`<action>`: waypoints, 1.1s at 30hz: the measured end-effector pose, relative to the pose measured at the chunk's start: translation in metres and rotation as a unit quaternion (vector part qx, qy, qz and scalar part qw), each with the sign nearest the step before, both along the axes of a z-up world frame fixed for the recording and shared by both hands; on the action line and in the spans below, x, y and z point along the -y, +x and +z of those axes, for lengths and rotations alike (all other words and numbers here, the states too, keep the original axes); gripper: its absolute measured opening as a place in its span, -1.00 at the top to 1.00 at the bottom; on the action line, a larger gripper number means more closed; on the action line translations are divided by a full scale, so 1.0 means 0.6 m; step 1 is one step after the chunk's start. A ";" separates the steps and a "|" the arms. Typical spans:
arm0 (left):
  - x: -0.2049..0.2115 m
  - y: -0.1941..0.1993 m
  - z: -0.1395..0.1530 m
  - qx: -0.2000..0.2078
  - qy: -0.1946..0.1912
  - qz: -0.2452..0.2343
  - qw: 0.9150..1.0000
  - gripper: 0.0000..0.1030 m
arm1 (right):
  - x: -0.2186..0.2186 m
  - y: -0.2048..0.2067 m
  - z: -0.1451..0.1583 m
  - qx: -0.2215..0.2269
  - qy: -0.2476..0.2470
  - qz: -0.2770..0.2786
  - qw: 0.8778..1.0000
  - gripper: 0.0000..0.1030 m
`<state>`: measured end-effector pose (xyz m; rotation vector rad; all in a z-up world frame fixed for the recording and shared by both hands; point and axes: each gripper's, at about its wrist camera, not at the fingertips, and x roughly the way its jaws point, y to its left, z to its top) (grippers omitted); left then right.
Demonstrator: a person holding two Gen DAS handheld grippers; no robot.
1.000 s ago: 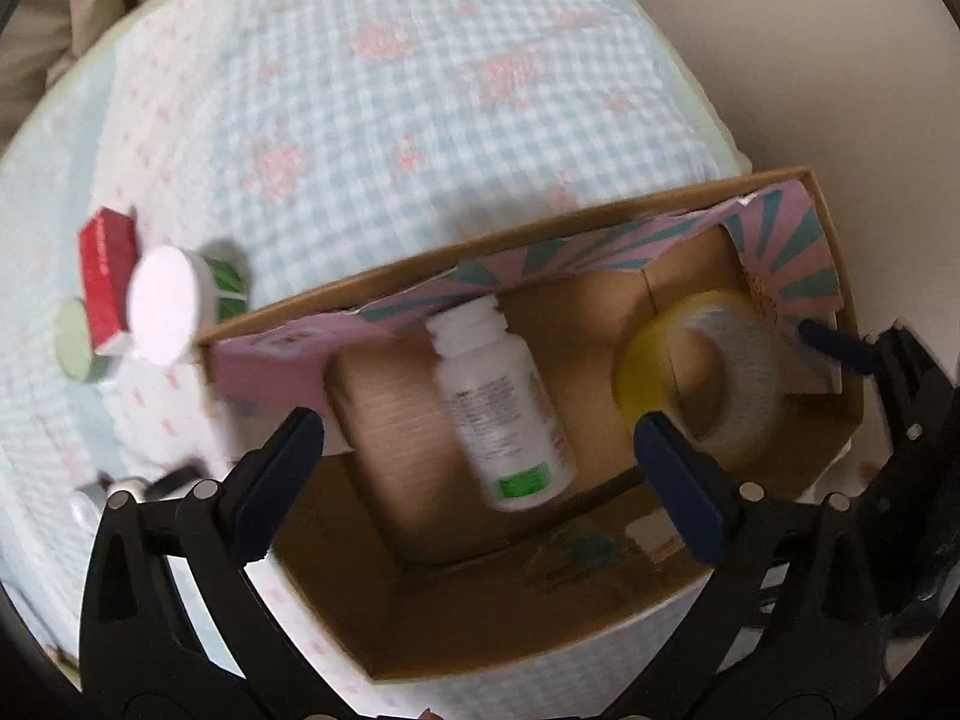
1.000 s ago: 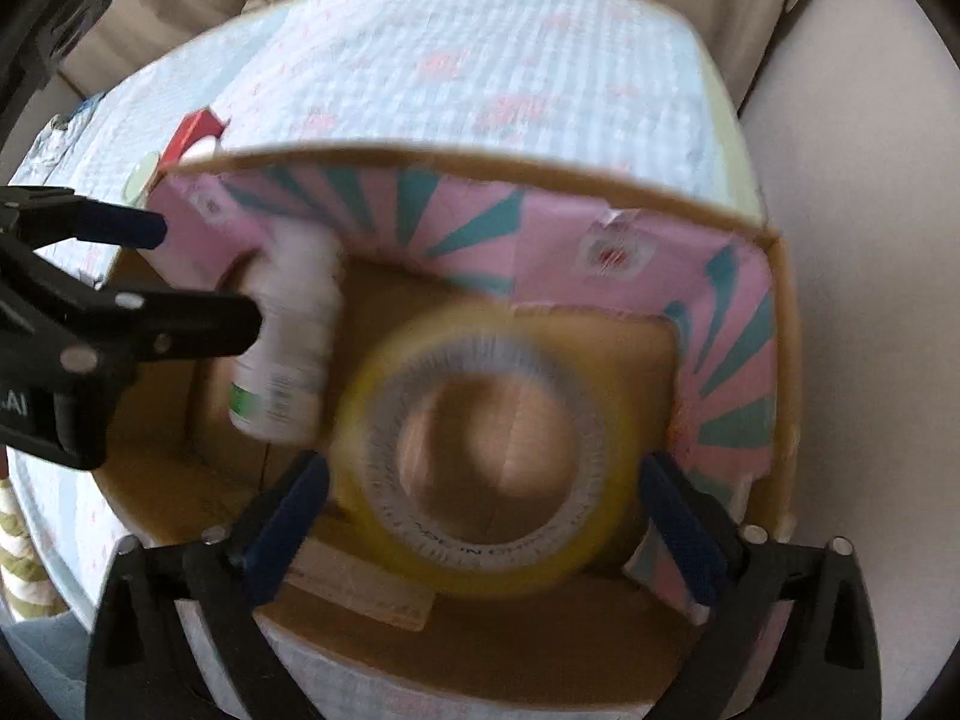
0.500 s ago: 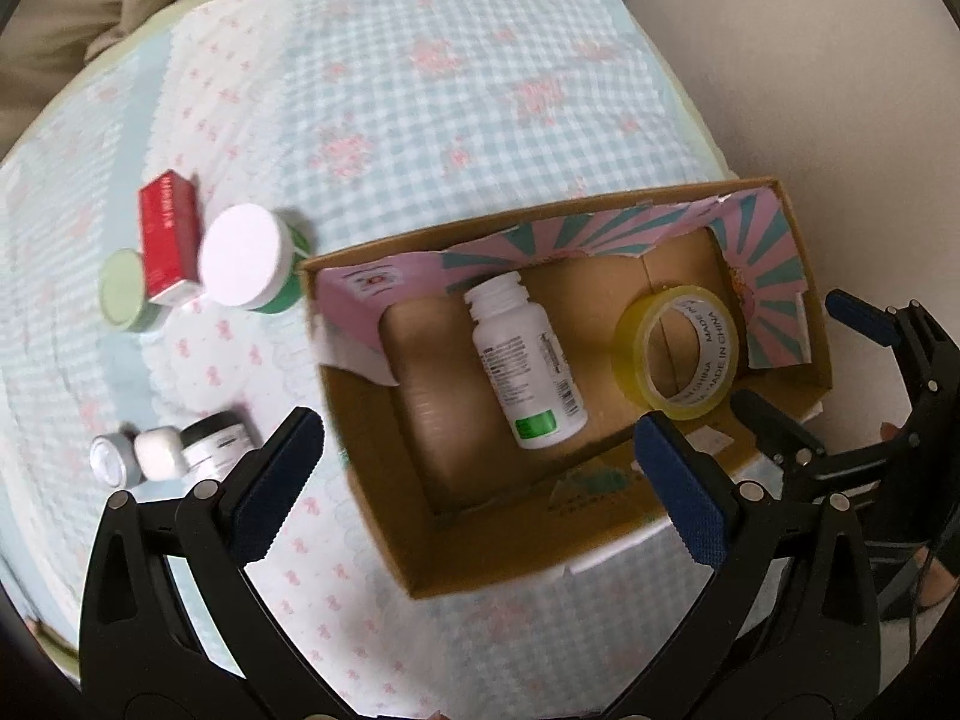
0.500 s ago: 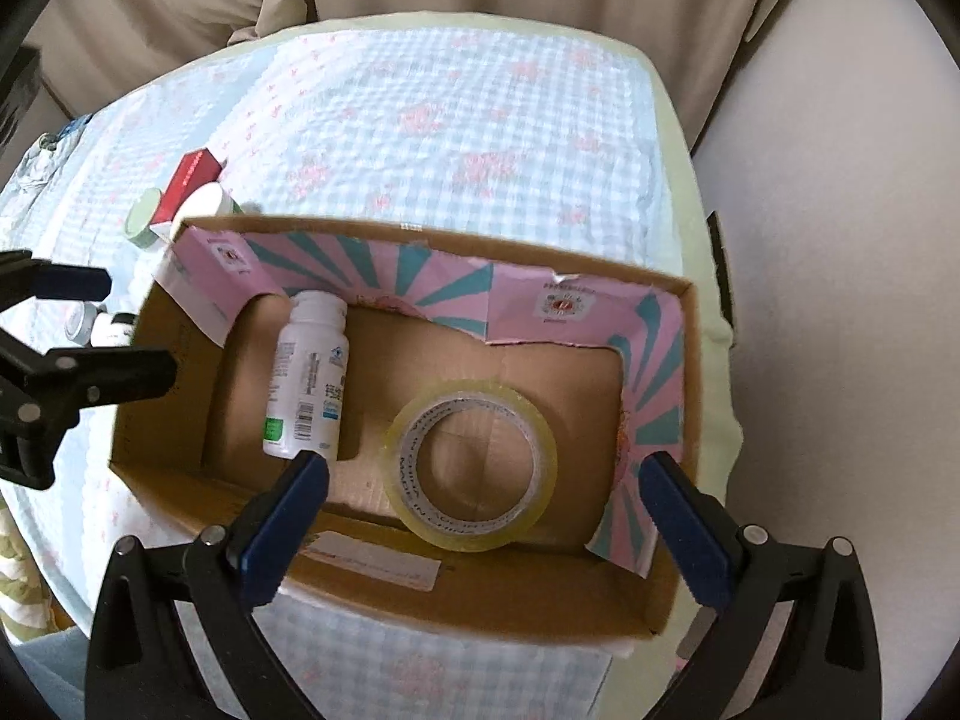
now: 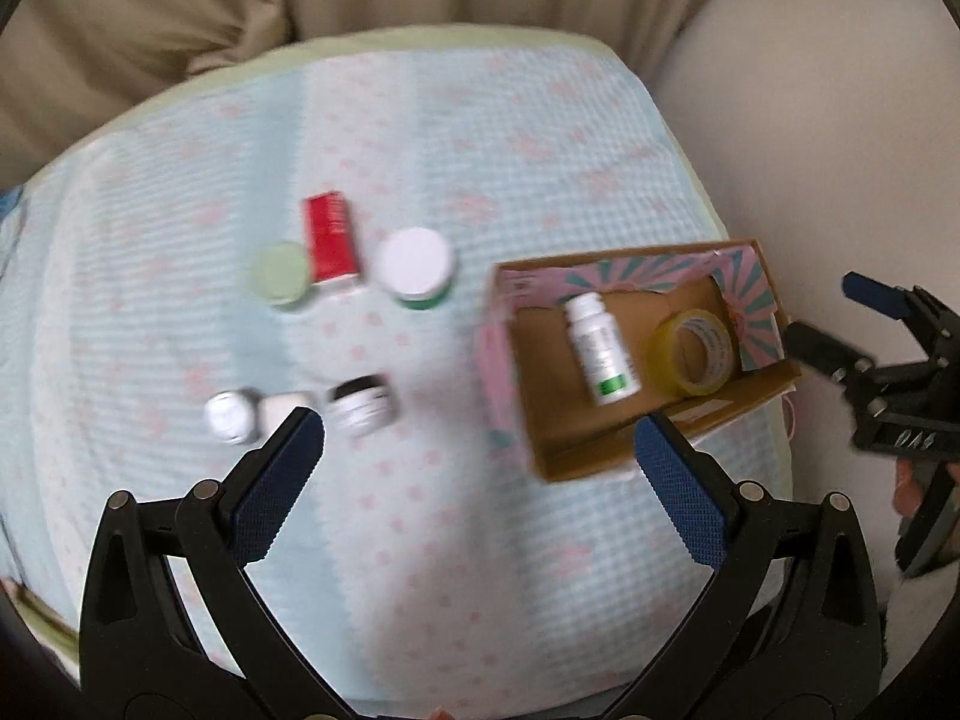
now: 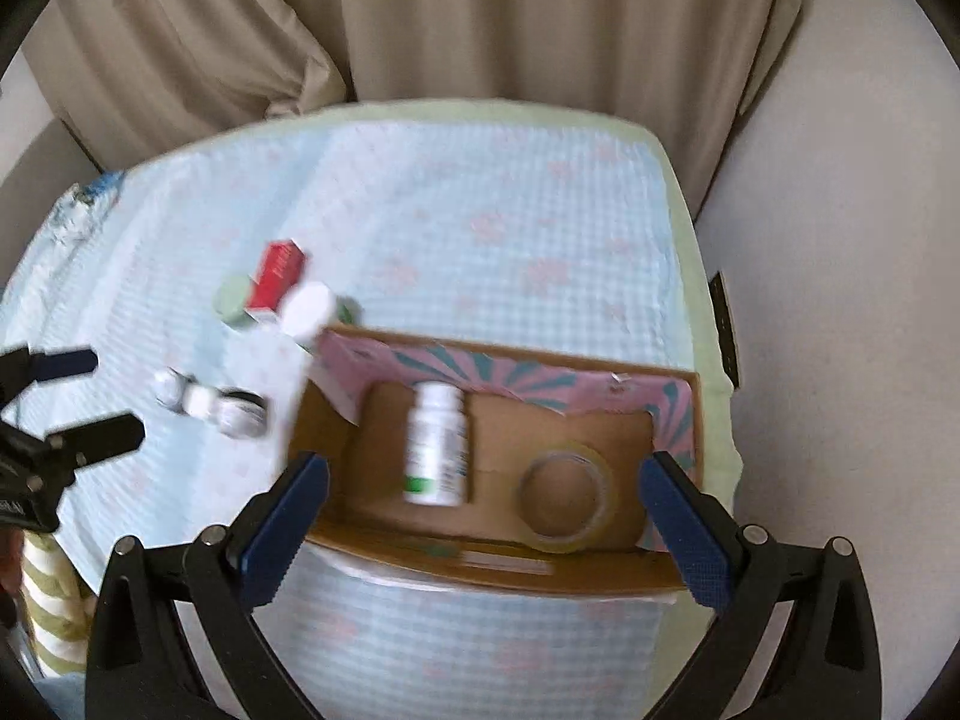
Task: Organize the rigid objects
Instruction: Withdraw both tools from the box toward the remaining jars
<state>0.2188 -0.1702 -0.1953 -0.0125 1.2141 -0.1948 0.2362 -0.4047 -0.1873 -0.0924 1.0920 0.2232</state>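
A cardboard box (image 5: 756, 387) with pink and teal flaps stands at the table's right edge and shows in the right wrist view (image 6: 510, 570) too. In it lie a white pill bottle (image 5: 600, 348) (image 6: 438, 444) and a yellow tape roll (image 5: 693, 351) (image 6: 564, 495). On the cloth to its left are a red box (image 5: 329, 237), a pale green lid (image 5: 280, 273), a white-lidded green jar (image 5: 417, 267) and three small jars (image 5: 360, 405). My left gripper (image 5: 477, 462) is open and empty above the cloth. My right gripper (image 6: 483, 492) is open and empty above the box.
The table has a blue checked cloth (image 5: 420, 138) with pink flowers and a pale green border. Beige curtains (image 6: 480, 18) hang behind it. A pale floor (image 6: 840, 300) lies to the right. A striped cloth (image 6: 48, 618) hangs at the left edge.
Both grippers have pulled back and up from the box, leaving bottle and tape roll inside. The left gripper has swung left, so the loose jars and red box are now central.
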 end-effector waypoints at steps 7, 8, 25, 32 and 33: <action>-0.156 -0.064 0.058 0.035 0.007 0.026 0.999 -1.00 | -0.103 -0.065 0.075 0.008 0.026 -0.033 0.999 -1.00; -0.180 -0.071 0.061 0.037 0.010 0.028 0.999 -0.99 | -0.124 -0.079 0.080 0.007 0.034 -0.039 0.999 -1.00; -0.399 -0.069 -0.049 0.042 0.019 -0.064 0.997 -0.99 | -0.390 -0.138 0.000 0.007 0.039 -0.063 0.997 -1.00; -0.394 -0.024 -0.165 0.049 0.038 -0.126 0.990 -0.99 | -0.430 -0.121 -0.094 0.007 0.042 -0.081 0.996 -1.00; -0.391 -0.017 -0.184 0.050 0.040 -0.133 0.989 -0.99 | -0.434 -0.117 -0.105 0.006 0.039 -0.082 0.996 -1.00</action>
